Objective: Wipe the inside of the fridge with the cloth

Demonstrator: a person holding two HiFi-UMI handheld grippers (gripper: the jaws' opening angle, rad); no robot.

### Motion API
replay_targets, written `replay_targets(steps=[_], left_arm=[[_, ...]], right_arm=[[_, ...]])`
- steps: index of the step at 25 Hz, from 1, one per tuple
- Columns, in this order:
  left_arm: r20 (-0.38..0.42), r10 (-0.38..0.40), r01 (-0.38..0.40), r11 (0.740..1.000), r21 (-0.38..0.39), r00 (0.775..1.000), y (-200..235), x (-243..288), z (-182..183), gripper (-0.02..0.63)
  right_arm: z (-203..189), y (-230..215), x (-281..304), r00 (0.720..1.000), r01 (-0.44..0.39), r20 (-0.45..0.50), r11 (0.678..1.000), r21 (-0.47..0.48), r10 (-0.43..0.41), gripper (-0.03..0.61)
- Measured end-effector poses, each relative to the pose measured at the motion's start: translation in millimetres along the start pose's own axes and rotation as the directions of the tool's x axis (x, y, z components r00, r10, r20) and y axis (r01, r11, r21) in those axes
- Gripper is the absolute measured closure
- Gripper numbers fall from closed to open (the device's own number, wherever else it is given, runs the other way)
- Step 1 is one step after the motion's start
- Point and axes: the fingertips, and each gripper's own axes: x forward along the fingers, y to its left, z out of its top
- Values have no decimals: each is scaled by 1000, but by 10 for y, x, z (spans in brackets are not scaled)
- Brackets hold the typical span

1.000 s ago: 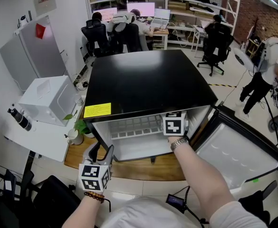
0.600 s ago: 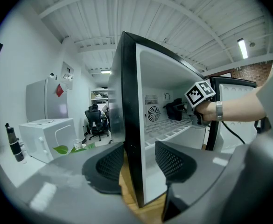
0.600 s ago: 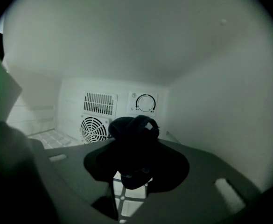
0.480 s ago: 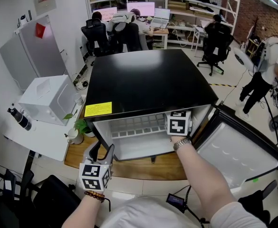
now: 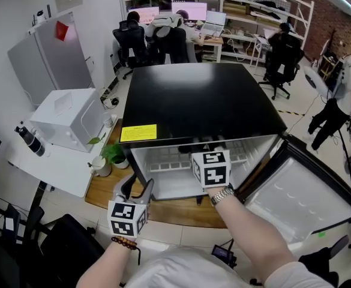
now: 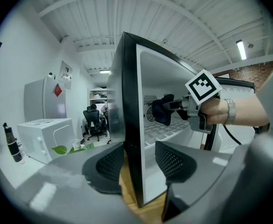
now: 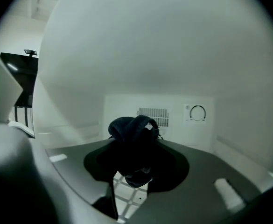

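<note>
- My right claw (image 6: 174, 105) is clamped on the dark crumpled cloth (image 7: 134, 134), which bulges out at 12 o'clock past the pads.
- The cloth is inside the small black-topped fridge with a white interior (image 5: 199, 101), just above its white wire shelf (image 5: 169, 161). The back wall's vent grille (image 7: 152, 114) is at 12 o'clock behind it.
- My left claw (image 5: 135, 188) stands wide and holds nothing. It sits at 7 o'clock of the fridge opening, with the front edge of the left wall lined up between its 2 jaws. I cannot tell whether it touches.
- The fridge's white-lined door (image 5: 295, 203) hangs open at 4 o'clock.
- A white box (image 5: 67, 122) sits on the white worktop (image 5: 55, 170) at 9 o'clock of the fridge.
</note>
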Motion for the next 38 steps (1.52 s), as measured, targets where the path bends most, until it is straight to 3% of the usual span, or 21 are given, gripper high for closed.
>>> replay_targets(steps=[8,16,23,38], left_arm=[[0,-11,11,1000,3,1000,-12,0,-6,403],[-3,-15,15,1000,13,1000,15,-9,-48,403],[3,-15,15,1000,13,1000,1,-32,-30,400],[8,-5,5,1000,4,1000,11,-22,-5,400]], right_arm=[[-15,848,276,984,-178,-22,983,-50,177,431],[-129,1199,535,967,-244,-105,966,-92,234,431],[-378,1208,633,954,-239,-217,961,-138,206,431],[-471,887,583,957,-175,-262,966,-189,123,431]])
